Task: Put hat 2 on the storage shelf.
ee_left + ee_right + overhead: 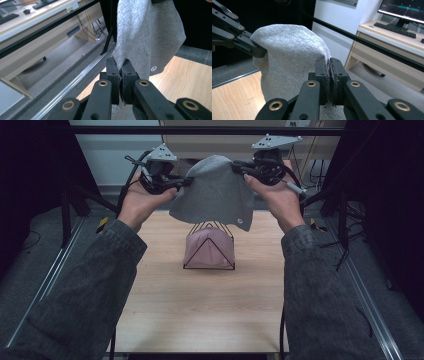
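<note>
A grey knitted cloth (215, 192) with a small round white logo hangs in the air above the far part of the wooden table (200, 300). My left gripper (189, 181) is shut on its left edge and my right gripper (235, 166) is shut on its right edge. In the left gripper view the cloth (147, 37) rises from between the closed jaws of my left gripper (121, 63). In the right gripper view my right gripper (329, 62) pinches the cloth (292, 57), and the other gripper's jaws hold the cloth at the far left.
Below the cloth a black wire stand (210, 247) holds a folded pink cloth (207, 250) on the table. Dark frame posts and tripods stand at both sides. A desk with a keyboard (395, 27) and monitor lies beyond the table.
</note>
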{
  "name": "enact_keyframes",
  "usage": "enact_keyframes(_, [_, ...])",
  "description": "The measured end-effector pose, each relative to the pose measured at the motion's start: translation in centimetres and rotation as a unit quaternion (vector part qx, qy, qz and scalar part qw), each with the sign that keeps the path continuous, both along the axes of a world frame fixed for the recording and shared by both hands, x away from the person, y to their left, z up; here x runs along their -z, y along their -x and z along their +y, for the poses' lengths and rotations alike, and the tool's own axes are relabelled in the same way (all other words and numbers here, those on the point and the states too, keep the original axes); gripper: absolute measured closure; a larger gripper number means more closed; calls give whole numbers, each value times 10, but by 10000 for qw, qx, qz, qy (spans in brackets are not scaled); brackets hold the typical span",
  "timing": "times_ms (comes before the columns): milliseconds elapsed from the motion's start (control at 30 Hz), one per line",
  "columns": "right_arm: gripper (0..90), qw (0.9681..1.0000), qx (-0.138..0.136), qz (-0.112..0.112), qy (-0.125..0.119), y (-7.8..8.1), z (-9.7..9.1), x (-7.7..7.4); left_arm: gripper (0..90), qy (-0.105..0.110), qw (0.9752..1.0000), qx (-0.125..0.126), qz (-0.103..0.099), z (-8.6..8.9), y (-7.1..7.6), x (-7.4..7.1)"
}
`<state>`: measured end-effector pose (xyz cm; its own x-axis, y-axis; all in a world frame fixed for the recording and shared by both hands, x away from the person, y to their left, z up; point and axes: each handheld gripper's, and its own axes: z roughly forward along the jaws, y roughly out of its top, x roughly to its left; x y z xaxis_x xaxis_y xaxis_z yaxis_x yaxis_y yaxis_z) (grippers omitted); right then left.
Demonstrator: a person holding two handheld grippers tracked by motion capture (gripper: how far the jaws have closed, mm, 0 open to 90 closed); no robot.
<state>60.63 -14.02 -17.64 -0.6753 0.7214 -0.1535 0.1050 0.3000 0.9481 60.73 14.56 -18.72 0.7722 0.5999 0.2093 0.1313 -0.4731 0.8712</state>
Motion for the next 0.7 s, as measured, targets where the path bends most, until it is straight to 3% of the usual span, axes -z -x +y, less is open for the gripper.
enact_keyframes(300, [859,9997,82,228,37,-28,3,17,871,-140,9999,-60,83,-2,-19,16])
enact_keyframes(700, [859,9987,154,461,130,-43,7,33,870,-236,9995,-214,68,-2,-36,35])
